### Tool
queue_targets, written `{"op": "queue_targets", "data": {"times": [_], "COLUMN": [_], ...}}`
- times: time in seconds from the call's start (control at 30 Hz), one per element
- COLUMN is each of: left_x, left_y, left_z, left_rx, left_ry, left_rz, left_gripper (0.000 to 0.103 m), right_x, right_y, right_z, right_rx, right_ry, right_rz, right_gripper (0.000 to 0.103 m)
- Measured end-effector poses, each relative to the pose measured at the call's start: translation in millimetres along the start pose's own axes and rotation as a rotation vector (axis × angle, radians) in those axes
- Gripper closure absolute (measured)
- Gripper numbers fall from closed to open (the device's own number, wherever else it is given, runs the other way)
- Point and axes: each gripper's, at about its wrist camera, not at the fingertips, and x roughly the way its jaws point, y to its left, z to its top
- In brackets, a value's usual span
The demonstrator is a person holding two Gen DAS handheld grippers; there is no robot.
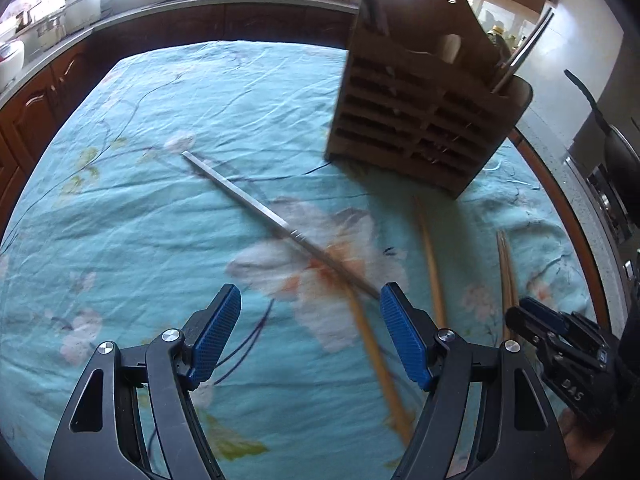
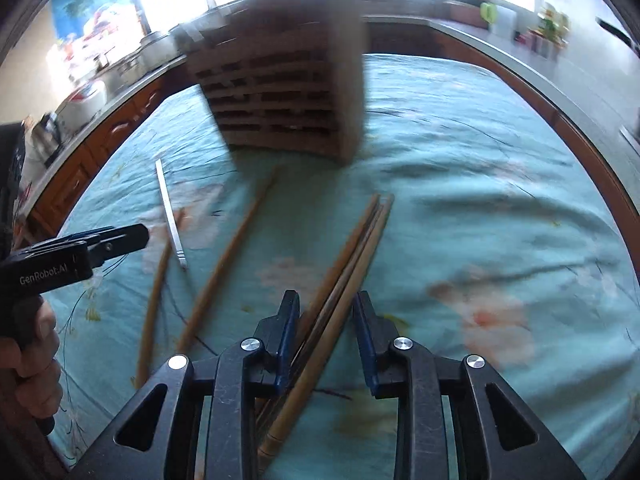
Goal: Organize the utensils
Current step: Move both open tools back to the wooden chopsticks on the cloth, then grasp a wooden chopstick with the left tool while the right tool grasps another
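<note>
"GenRobot.AI" on left tool (image 2: 106, 245) body; "DAS" on right tool (image 1: 532, 322) body.

right gripper (image 2: 326, 336) around chopstick bundle (image 2: 348, 264), wooden holder (image 2: 280, 92) beyond

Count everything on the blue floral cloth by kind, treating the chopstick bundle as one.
Loose light wooden chopsticks: 2
Flat silver metal chopstick: 1
Bundle of brown wooden chopsticks: 1
Slatted wooden utensil holder: 1
Total: 5
</note>
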Motion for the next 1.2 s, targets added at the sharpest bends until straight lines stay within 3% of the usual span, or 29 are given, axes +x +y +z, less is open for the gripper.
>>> {"op": "queue_targets", "data": {"times": [0.03, 0.1, 0.17, 0.33, 0.47, 0.57, 0.7, 0.9, 1.07, 1.13, 1.2], "left_x": [3.7, 14.0, 23.9, 7.7, -16.3, -32.0, -36.4, -6.0, 29.0, 40.1, 37.5], "left_y": [-5.0, -15.6, -22.3, 8.4, 45.2, 48.2, 21.6, -40.2, -78.8, -81.8, -76.3], "left_z": [2.3, 6.8, 6.7, -14.3, -23.6, -19.8, -9.3, 9.1, 10.5, 6.0, 2.5], "left_rx": [0.006, 0.027, 0.067, 0.069, -0.028, -0.054, -0.001, 0.125, 0.21, 0.237, 0.23], "left_ry": [0.0, 0.017, 0.038, 0.036, 0.036, -0.003, -0.029, -0.012, 0.028, 0.065, 0.052], "left_rz": [0.004, 0.025, 0.099, 0.166, 0.152, 0.118, 0.045, -0.017, 0.027, 0.064, 0.066], "left_gripper": [0.029, 0.029, 0.03, 0.029, 0.031, 0.031, 0.031, 0.031, 0.033, 0.041, 0.04], "right_x": [-4.9, -12.5, -19.5, -28.5, -29.4, -26.1, -17.1, -5.7, 6.9, 7.1, 4.1], "right_y": [-9.2, -20.4, -25.6, -27.9, -21.2, -20.1, -24.3, -31.8, -30.8, -29.4, -33.2], "right_z": [-2.2, -5.3, -8.0, -5.2, 2.6, 8.2, 12.1, 16.6, 19.5, 18.8, 16.8], "right_rx": [0.034, 0.081, 0.101, 0.116, 0.114, 0.114, 0.131, 0.132, 0.074, 0.032, 0.014], "right_ry": [-0.011, -0.027, -0.05, -0.074, -0.095, -0.106, -0.088, -0.059, -0.009, 0.005, 0.013], "right_rz": [0.02, 0.028, 0.042, 0.066, 0.075, 0.079, 0.064, 0.026, -0.028, -0.047, -0.06], "right_gripper": [0.07, 0.07, 0.07, 0.07, 0.07, 0.07, 0.07, 0.074, 0.079, 0.08, 0.08]}}
